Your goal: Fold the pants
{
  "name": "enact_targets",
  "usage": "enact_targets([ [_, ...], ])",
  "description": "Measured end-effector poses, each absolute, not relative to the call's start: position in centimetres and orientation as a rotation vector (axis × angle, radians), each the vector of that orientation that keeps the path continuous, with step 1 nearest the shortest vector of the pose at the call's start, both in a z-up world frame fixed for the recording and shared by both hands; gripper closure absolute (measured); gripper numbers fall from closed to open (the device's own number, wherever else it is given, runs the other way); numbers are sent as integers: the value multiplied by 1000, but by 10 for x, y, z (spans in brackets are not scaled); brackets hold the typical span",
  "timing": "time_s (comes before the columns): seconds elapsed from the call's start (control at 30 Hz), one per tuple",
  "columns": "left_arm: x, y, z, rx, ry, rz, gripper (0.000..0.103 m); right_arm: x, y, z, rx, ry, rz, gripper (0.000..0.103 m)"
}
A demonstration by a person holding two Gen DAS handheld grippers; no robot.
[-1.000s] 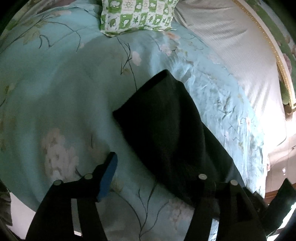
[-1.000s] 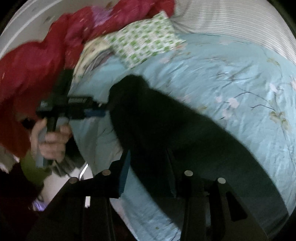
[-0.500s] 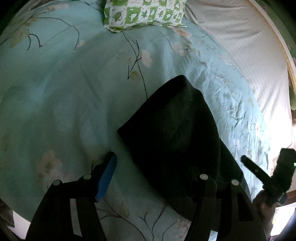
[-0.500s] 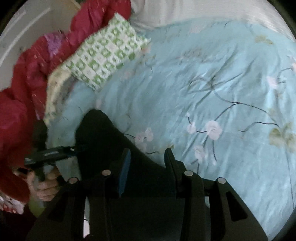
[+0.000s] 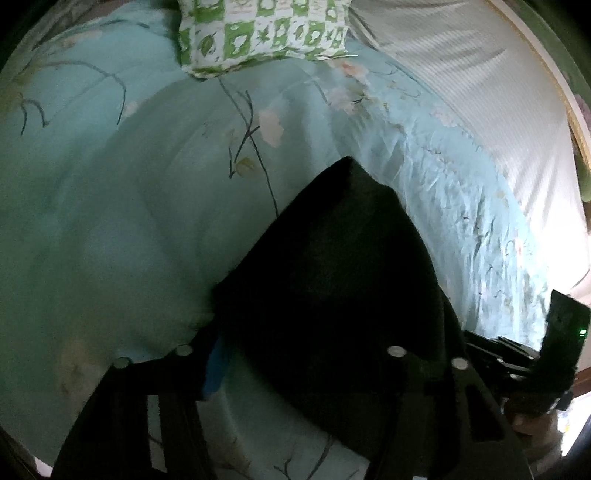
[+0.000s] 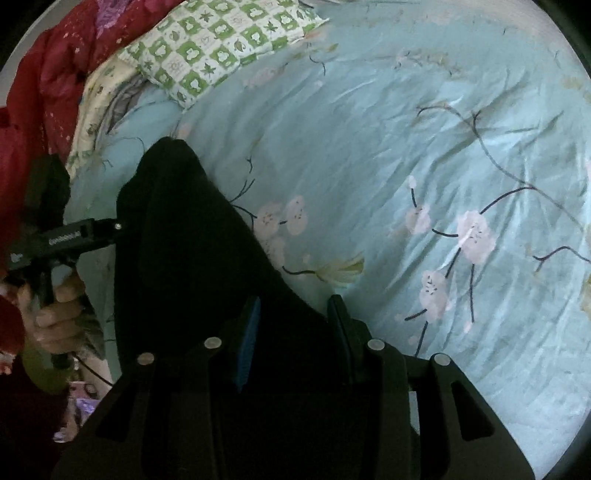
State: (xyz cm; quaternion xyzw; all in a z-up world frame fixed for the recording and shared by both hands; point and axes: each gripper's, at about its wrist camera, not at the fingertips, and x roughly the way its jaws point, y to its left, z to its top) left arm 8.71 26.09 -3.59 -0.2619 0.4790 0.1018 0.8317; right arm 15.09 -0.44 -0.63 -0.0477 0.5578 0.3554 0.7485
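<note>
- Pants: black, matte, soft cloth that swallows the light, so I can make out no seams or pockets. They lie on the bed as 1 long dark band that narrows to a blunt, rounded end pointing toward the pillow.
- Bed cover: pale turquoise, with a slight sheen and fine creases, printed with thin dark branches and pink blossoms. The pants rest directly on it.
- Pillow: a green and white check with leaf motifs, plump, lying at the far edge of the cover, well apart from the pants.
- Striped sheet: white, finely ribbed, beside the turquoise cover on the right of my left view.
- Red quilt: bunched and speckled, piled at the far left of my right view.
- Left gripper: its 2 fingers straddle the near part of the pants and its jaws have just been closing. The blue pad sits just at the cloth's edge; I cannot tell whether it presses yet.
- Right gripper: jaws have also just been closing, with black cloth filling the gap between them. Whether the pads already pinch it is too dark for me to tell.
- Hand: seen from my right view, wrapped around the left gripper's handle.
</note>
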Motion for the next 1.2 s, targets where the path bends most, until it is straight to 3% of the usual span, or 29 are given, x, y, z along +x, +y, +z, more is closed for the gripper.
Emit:
enact_targets([
  [0.03,88,260,-35,-552,1008,214,58,150,-5,-5,-113,1220,780,76],
  [0.1,86,260,-33,-562,989,197,73,144,-6,0,-123,1206,776,94],
  [0.13,82,261,-27,-579,963,185,82,139,-7,6,-135,1185,774,96],
  [0.33,48,262,26,-592,781,129,85,132,-10,73,-155,952,715,98],
  [0.5,45,271,42,-525,725,168,85,141,10,90,-200,872,713,98],
  [0.83,82,282,-12,-386,842,256,84,159,39,24,-309,919,641,98],
  [0.9,84,278,-18,-339,847,271,81,160,37,16,-303,925,627,98],
  [0.93,84,275,-20,-307,857,285,74,161,35,13,-288,931,622,98],
  [0.97,83,275,-20,-292,864,296,70,164,32,9,-265,954,612,96],
  [1.1,61,281,0,-307,832,333,58,155,15,22,-205,954,526,72],
  [1.2,43,284,21,-322,782,348,55,133,-8,44,-112,921,540,67],
])
